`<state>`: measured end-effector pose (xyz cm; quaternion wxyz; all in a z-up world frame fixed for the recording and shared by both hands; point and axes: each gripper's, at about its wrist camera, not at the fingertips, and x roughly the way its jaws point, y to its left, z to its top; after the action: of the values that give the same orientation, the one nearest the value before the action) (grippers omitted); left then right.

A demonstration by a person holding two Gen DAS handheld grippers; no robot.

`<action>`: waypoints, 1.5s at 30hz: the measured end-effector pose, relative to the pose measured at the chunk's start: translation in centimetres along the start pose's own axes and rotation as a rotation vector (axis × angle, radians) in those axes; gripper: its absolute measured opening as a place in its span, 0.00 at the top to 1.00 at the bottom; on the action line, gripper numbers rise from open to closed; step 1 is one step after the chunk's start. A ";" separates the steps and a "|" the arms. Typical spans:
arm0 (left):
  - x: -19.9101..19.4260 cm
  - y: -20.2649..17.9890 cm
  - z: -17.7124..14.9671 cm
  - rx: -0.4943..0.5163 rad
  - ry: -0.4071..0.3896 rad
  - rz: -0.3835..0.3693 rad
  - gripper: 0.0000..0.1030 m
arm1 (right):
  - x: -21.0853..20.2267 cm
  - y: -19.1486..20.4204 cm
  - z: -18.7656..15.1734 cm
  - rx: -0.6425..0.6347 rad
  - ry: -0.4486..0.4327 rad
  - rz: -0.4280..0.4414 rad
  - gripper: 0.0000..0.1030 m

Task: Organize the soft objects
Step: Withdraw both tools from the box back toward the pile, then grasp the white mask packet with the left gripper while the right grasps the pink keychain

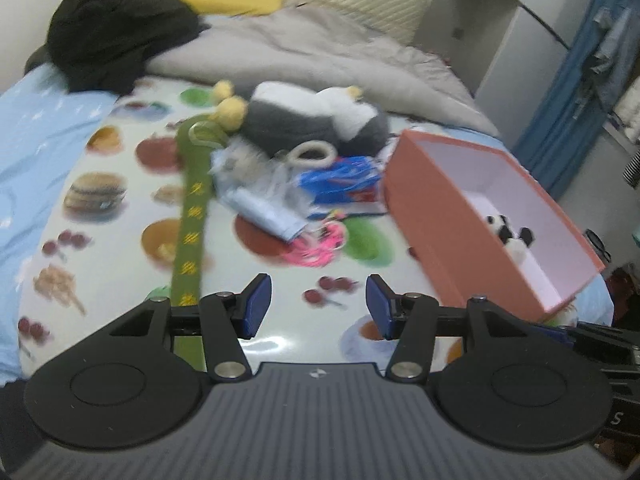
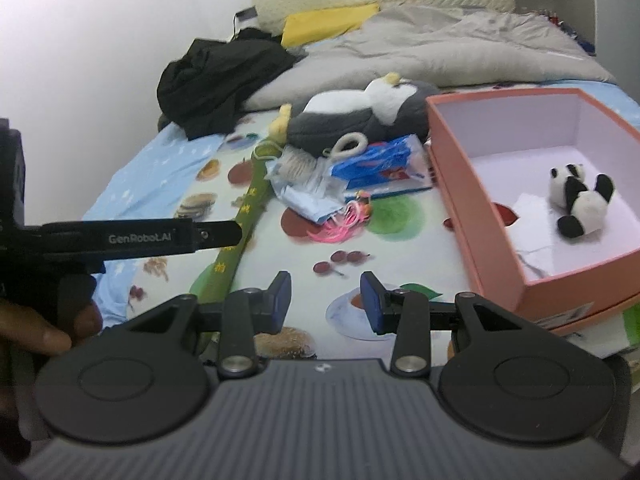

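Both tongs, left point(image 1: 319, 305) and right point(image 2: 325, 303), hover spread and empty over the bed's near edge. The soft pile point(image 2: 320, 192) lies straight ahead, farther off; the green strap point(image 1: 192, 216) runs near-to-far, closer to the left tongs; the pink box point(image 2: 472, 184) sits right.

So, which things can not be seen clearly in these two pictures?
- Green strap: left wrist view, near end hidden under the left gripper.
- Pile under the penguin plush: blurred, items unclear.
- Pink box: right wrist view, cut by the right edge.
- Paper under the panda: too small.
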<state>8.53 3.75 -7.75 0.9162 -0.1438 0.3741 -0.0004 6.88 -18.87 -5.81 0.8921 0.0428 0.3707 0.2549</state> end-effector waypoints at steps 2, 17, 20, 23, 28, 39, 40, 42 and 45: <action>0.8 1.0 -0.1 -0.031 0.002 0.004 0.43 | 1.0 -0.1 0.1 0.006 0.004 0.005 0.59; 11.1 3.9 3.9 -0.036 -0.024 0.073 0.36 | 11.7 -2.9 4.1 0.082 0.038 -0.020 0.59; 12.8 3.7 4.8 -0.011 -0.046 0.082 0.36 | 13.7 -3.4 5.0 0.106 0.053 -0.027 0.59; 14.3 3.7 5.5 0.001 -0.058 0.101 0.35 | 15.5 -3.8 5.8 0.130 0.065 -0.033 0.59; 16.7 4.0 7.0 0.024 -0.064 0.145 0.27 | 18.4 -4.5 6.9 0.178 0.101 -0.009 0.59; 21.2 4.9 9.3 0.130 -0.069 0.182 0.25 | 23.0 -5.2 9.1 0.206 0.129 -0.042 0.61; 21.5 4.8 9.4 0.141 -0.071 0.189 0.23 | 23.2 -5.1 9.2 0.199 0.134 -0.046 0.61; 22.0 4.7 9.5 0.159 -0.076 0.206 0.19 | 23.8 -5.2 9.2 0.194 0.150 -0.052 0.62; 22.6 4.4 9.6 0.185 -0.089 0.213 0.19 | 24.5 -5.5 9.1 0.199 0.178 -0.046 0.67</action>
<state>30.89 8.09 -17.86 0.9361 -0.0182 0.3445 0.0687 30.00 -10.70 -16.39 0.8527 0.0997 0.4725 0.1994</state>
